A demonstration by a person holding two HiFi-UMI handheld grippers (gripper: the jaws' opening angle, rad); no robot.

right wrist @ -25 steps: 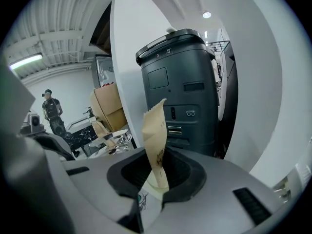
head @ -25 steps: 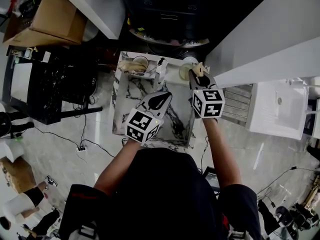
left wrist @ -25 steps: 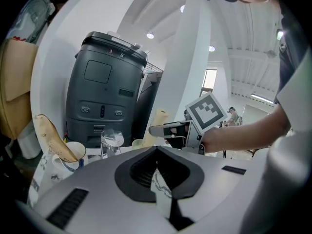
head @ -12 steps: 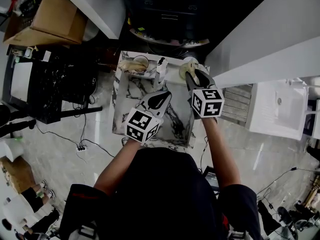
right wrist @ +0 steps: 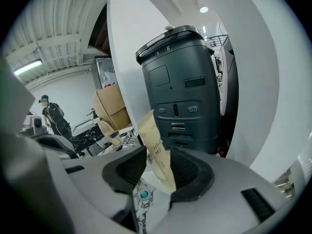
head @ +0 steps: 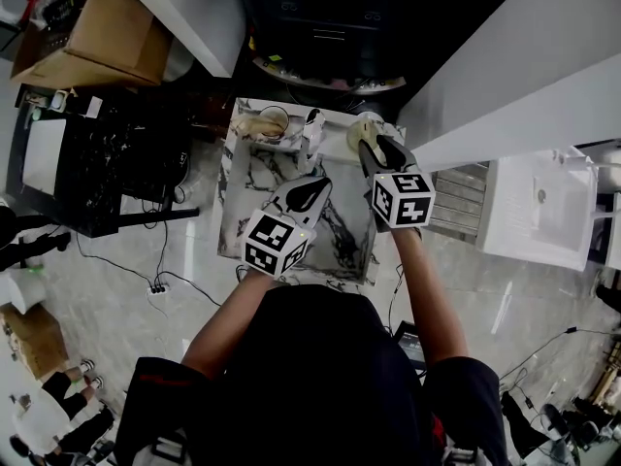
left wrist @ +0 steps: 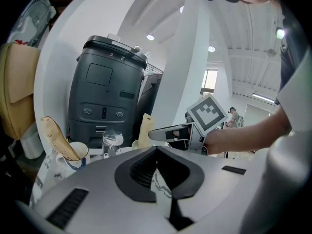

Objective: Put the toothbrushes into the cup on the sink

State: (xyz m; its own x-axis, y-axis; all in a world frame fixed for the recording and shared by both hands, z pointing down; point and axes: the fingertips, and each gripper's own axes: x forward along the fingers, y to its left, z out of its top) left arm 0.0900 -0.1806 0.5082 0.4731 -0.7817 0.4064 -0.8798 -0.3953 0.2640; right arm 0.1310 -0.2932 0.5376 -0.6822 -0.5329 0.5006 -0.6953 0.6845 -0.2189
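A marble sink top (head: 254,184) holds two cups at its far edge. The left cup (head: 272,122) (left wrist: 77,152) has a paper-wrapped toothbrush (left wrist: 56,138) leaning in it. In the right cup (head: 361,132) a second wrapped toothbrush (right wrist: 155,143) (left wrist: 145,129) stands upright. My right gripper (head: 374,151) (right wrist: 155,162) hovers just in front of that cup. It is open, and the wrapper shows in the gap between its jaws, just beyond the pads. My left gripper (head: 309,194) (left wrist: 156,150) hangs over the basin, shut with nothing in it.
A faucet (head: 312,129) stands between the two cups. Behind the sink is a dark grey machine (left wrist: 105,89) (right wrist: 187,91). A cardboard box (head: 97,32) and black table (head: 87,163) are at the left, a white unit (head: 539,207) at the right. The drain (right wrist: 144,195) lies below the right gripper.
The right gripper has let go of the wrapped toothbrush in the right cup and drawn back a little toward me. The left gripper has stayed put.
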